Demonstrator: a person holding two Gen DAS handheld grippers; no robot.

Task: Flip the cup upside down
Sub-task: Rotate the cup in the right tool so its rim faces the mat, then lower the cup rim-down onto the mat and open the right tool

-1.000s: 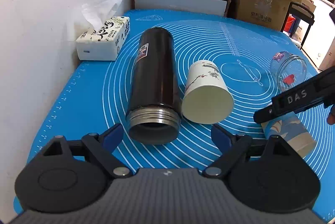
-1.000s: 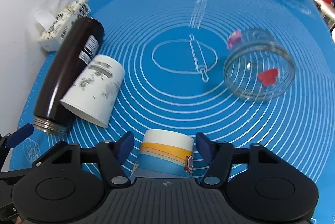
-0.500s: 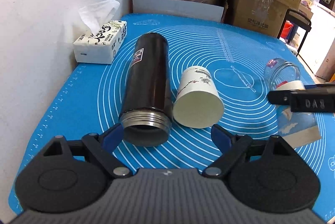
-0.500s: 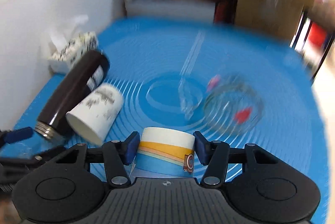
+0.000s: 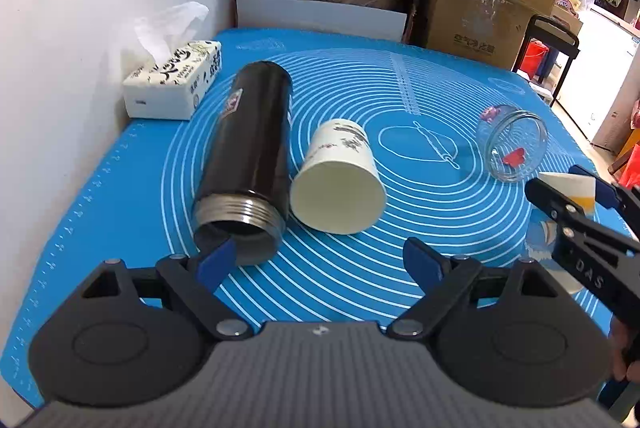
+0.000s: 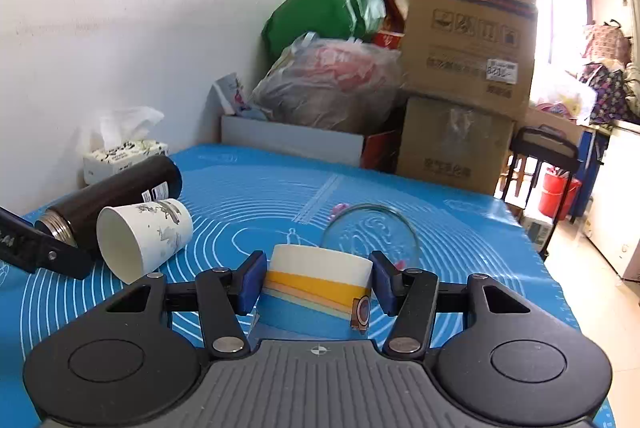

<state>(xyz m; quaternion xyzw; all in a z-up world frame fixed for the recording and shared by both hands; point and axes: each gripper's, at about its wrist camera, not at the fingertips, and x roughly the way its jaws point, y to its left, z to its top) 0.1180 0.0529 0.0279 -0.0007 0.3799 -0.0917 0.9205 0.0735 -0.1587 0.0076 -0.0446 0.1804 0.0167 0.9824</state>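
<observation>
R tool (image 6: 318, 282) | clamped on striped cup (image 6: 316, 286), both pads touching | L tool (image 5: 316, 260) | wide, empty, over mat (image 5: 420, 100)

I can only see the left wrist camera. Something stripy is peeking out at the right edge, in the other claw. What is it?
Observer: A cup. The right wrist view shows the right claw pinching it on both sides, with white, orange and blue bands.
Operator: Is there a picture on it?
Observer: Yes, a small round badge near its lower right edge.
Operator: Can that camera see my claw?
Observer: Only one finger of your left claw, at the left edge beside the black flask.
</observation>
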